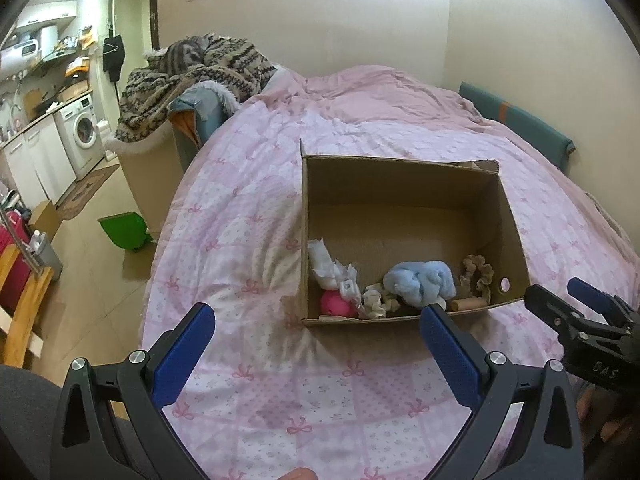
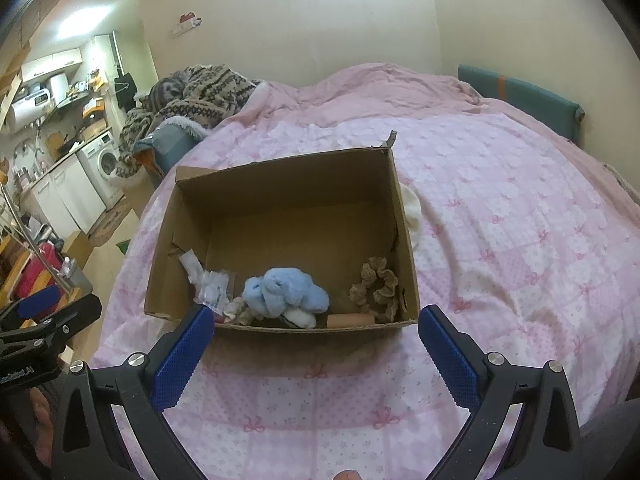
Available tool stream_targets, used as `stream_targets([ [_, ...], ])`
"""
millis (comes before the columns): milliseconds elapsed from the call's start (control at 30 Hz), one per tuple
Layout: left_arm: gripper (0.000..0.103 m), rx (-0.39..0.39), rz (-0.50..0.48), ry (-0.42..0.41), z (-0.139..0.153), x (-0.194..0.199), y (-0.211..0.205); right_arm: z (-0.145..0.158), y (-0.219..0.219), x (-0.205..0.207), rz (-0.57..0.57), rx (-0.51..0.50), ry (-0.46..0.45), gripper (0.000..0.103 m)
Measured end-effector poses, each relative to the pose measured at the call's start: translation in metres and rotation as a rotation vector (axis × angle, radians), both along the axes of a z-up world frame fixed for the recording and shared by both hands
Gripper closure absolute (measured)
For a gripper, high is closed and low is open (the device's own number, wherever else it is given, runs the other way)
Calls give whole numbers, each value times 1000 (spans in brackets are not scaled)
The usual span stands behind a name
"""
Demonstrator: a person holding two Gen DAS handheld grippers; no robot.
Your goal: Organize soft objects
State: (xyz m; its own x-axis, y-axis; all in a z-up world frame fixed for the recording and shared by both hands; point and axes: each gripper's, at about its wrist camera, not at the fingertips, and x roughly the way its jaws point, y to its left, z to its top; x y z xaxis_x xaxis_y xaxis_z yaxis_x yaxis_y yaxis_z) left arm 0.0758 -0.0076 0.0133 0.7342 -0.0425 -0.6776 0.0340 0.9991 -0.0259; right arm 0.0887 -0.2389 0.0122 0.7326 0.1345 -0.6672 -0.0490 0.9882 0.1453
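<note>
Your left hand-held gripper (image 1: 316,328) is hovering released over the pink bedspread (image 1: 256,240), its blue-padded fingers (image 1: 184,352) spread wide with nothing between them. Your right hand-held gripper (image 2: 316,328) is hanging the same way, fingers (image 2: 450,354) parted and holding nothing, just short of the near wall of a cardboard box (image 2: 280,184).

You are keeping both tools low over the bed, side by side; each one is showing at the edge of the other's camera view.

Sitting open on the bedspread, the cardboard box is carrying the soft objects, all bunched along its near wall while the far half of its floor is lying bare. A light blue plush toy (image 2: 284,292) is resting near the middle. A tan scrunchie (image 2: 374,286) is lying to its right, near the right wall, with a brown cardboard tube (image 2: 350,320) below it against the near wall. White crumpled wrapping (image 1: 328,268) is piling up in the near left corner, touching a pink ball (image 1: 336,304) that shows only in the left wrist view. A cream scrunchie (image 1: 376,300) is sitting between the ball and the plush toy.

Outside the box, a white cloth (image 2: 412,208) is peeking out against its right wall. A patterned blanket (image 1: 192,68) is heaped beyond the far left corner of the bed.
</note>
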Motion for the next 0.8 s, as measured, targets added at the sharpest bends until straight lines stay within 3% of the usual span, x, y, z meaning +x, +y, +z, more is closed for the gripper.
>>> stream_targets([
  [800,1,-4,0,-1,0,0,0,-1,3,1,3,-28,-2,0],
])
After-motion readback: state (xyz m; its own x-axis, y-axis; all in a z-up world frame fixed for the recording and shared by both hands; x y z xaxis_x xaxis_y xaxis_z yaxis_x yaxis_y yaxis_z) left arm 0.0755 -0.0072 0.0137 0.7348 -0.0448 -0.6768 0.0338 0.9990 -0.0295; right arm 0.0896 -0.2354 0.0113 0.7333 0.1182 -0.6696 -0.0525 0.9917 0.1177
